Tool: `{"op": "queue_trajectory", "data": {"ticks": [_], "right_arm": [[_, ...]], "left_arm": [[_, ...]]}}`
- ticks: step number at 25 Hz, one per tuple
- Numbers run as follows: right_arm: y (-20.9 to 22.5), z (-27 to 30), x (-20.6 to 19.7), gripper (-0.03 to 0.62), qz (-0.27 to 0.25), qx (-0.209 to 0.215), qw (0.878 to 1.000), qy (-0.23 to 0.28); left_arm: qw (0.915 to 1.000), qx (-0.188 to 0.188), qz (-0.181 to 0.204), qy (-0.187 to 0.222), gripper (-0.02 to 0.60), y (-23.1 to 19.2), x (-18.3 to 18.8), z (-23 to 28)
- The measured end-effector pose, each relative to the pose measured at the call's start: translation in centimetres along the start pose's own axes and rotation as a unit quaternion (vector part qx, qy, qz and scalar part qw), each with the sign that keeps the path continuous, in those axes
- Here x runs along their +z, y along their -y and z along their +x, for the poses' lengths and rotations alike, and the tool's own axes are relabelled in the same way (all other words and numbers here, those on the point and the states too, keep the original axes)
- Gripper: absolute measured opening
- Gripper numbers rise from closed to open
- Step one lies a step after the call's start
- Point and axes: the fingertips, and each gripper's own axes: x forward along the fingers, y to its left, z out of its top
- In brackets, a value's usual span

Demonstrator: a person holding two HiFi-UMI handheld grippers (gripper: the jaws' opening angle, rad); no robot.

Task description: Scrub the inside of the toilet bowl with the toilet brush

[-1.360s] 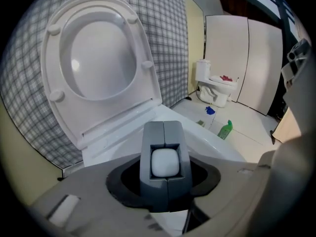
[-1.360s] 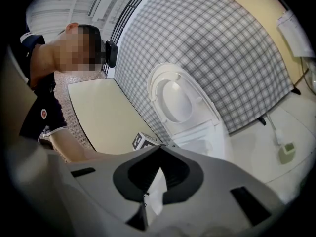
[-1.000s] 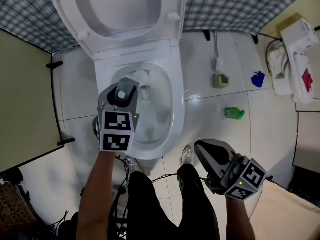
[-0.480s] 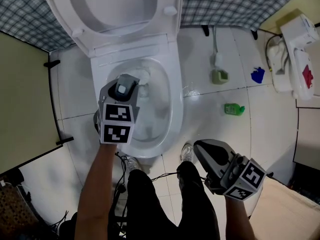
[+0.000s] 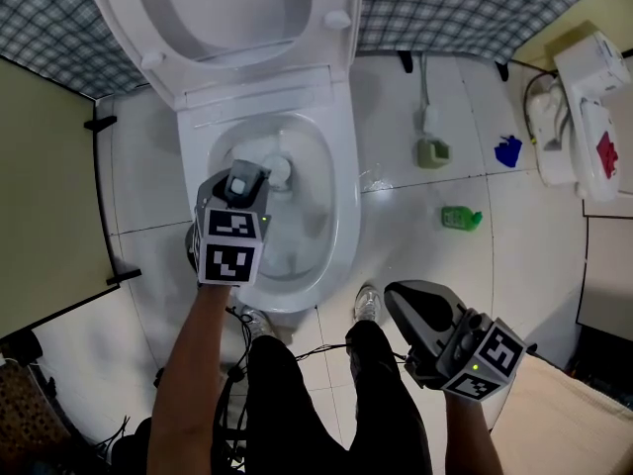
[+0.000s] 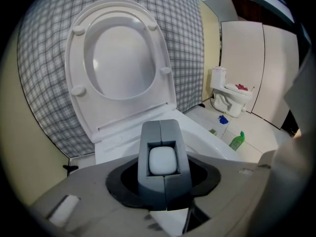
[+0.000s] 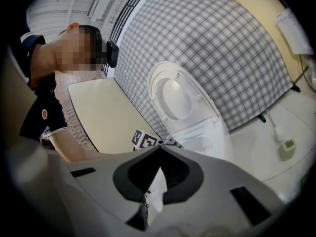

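The white toilet bowl point(image 5: 342, 216) stands with its seat and lid point(image 5: 237, 13) raised against the checked wall. My left gripper point(image 5: 246, 173) hangs over the left half of the bowl, pointing down into it. In the left gripper view its jaws point(image 6: 161, 128) are shut on the white handle of the toilet brush point(image 6: 162, 160). The brush's white head point(image 5: 278, 171) shows inside the bowl just beyond the jaws. My right gripper point(image 5: 399, 297) is held low at the right, away from the toilet, with its jaws shut on nothing point(image 7: 161, 146).
On the tiled floor right of the toilet are a green brush holder point(image 5: 432, 153), a green bottle point(image 5: 461, 219) and a blue object point(image 5: 508, 152). A second white fixture point(image 5: 584, 117) stands at the far right. A beige partition point(image 5: 45, 196) closes the left side. The person's shoe point(image 5: 370, 305) and cables are below the bowl.
My left gripper has sunk a little deeper into the bowl with the brush still in it. The right gripper has stayed where it was.
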Motion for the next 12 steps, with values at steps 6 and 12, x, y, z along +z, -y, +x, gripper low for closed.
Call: {"op": "queue_trajectory", "data": {"ticks": [6, 12], "right_arm": [[-0.4, 0.5, 0.6, 0.0, -0.004, 0.011, 1.0, -0.003], [0.1, 0.8, 0.6, 0.0, -0.005, 0.01, 1.0, -0.004]], "left_arm": [[0.9971, 0.056, -0.036, 0.036, 0.184, -2.7, 2.1, -3.3], [0.9955, 0.077, -0.019, 0.053, 0.184, -3.2, 3.9, -3.0]]}}
